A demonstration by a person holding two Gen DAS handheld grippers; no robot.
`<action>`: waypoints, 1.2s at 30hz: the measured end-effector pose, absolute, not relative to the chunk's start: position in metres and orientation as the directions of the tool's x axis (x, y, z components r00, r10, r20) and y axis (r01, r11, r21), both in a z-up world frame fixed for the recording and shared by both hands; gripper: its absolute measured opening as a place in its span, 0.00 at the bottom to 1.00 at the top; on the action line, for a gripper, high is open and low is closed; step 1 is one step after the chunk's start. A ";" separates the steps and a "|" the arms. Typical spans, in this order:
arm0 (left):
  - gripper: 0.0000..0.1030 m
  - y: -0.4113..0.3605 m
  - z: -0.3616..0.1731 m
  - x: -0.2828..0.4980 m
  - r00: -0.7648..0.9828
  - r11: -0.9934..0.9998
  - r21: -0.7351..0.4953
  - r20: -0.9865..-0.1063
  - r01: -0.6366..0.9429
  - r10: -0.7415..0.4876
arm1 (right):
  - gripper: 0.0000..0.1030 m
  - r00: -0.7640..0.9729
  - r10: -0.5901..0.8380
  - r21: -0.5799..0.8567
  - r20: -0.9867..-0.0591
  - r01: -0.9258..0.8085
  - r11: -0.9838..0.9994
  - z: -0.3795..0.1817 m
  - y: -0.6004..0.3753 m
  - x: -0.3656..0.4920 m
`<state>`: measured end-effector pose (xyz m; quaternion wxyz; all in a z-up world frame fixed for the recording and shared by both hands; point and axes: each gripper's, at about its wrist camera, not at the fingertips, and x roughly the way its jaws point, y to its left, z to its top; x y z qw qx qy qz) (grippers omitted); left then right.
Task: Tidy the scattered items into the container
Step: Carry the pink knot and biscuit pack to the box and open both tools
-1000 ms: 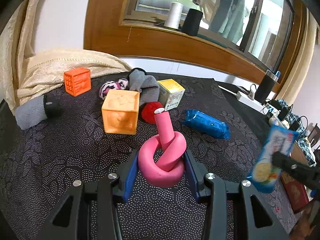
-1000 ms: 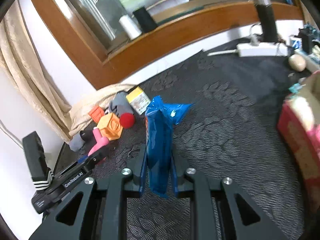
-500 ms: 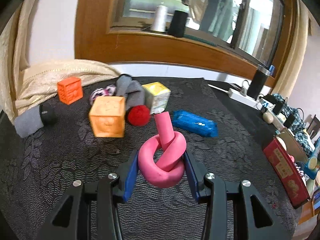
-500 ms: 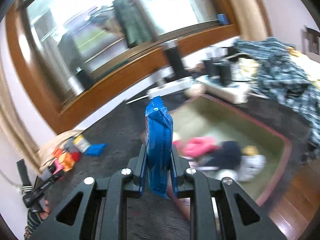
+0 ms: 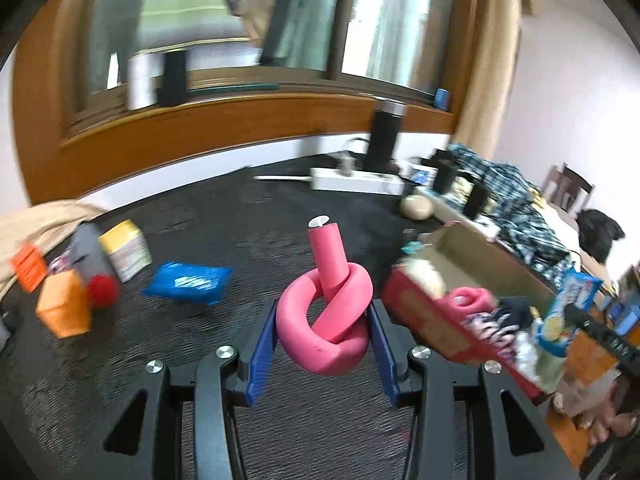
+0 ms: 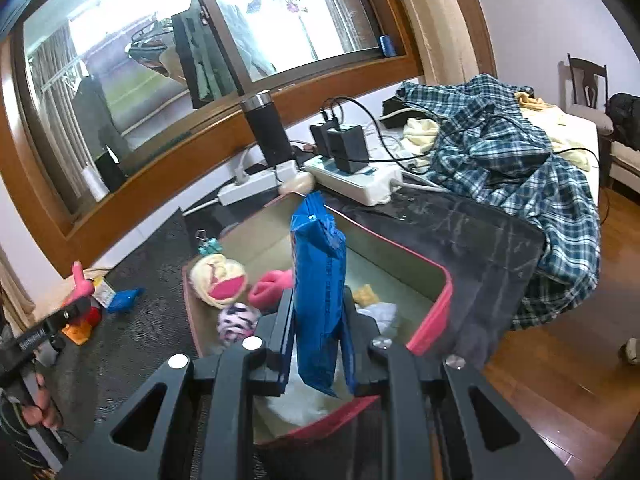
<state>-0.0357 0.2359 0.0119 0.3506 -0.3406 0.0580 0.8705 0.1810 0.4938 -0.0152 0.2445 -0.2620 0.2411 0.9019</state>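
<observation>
Pink foam tubing tied into a knot [image 5: 324,320] is clamped between the blue pads of the left gripper [image 5: 323,340], with one straight end standing upright above the loop. Nothing is seen touching the knot from below; it is held over the dark patterned tablecloth [image 5: 240,220], left of the red-walled open cardboard box [image 6: 434,312]. A tall blue plastic snack packet [image 6: 320,292] is pinched upright by the closed jaws of the right gripper [image 6: 316,340], directly above the box's interior. Inside the box, a pink fabric roll [image 6: 270,286], a cream and pink soft toy [image 6: 218,278] and a black-and-white patterned ball [image 6: 236,320] are seen lying on its floor. Left of the box, further items are scattered on the cloth: a second blue packet [image 5: 188,282], a red ball [image 5: 102,290], an orange cube [image 5: 64,310] and a yellow-and-white carton [image 5: 126,248]. Behind the box, a white power strip [image 6: 352,178] and a black cylindrical flask [image 6: 268,132] are placed.
</observation>
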 end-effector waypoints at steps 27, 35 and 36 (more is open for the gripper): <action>0.45 0.440 -0.038 -0.029 -0.337 -0.566 -0.059 -0.750 -0.822 0.568 | 0.58 -0.765 0.375 0.291 -0.524 -0.574 -0.765 -0.020 0.520 0.201; 0.71 0.439 -0.040 -0.035 -0.342 -0.579 -0.065 -0.752 -0.813 0.564 | 0.58 -0.759 0.373 0.297 -0.534 -0.582 -0.757 -0.025 0.526 0.199; 0.71 0.438 -0.039 -0.034 -0.348 -0.580 -0.060 -0.748 -0.812 0.565 | 0.58 -0.760 0.373 0.297 -0.532 -0.581 -0.758 -0.025 0.525 0.199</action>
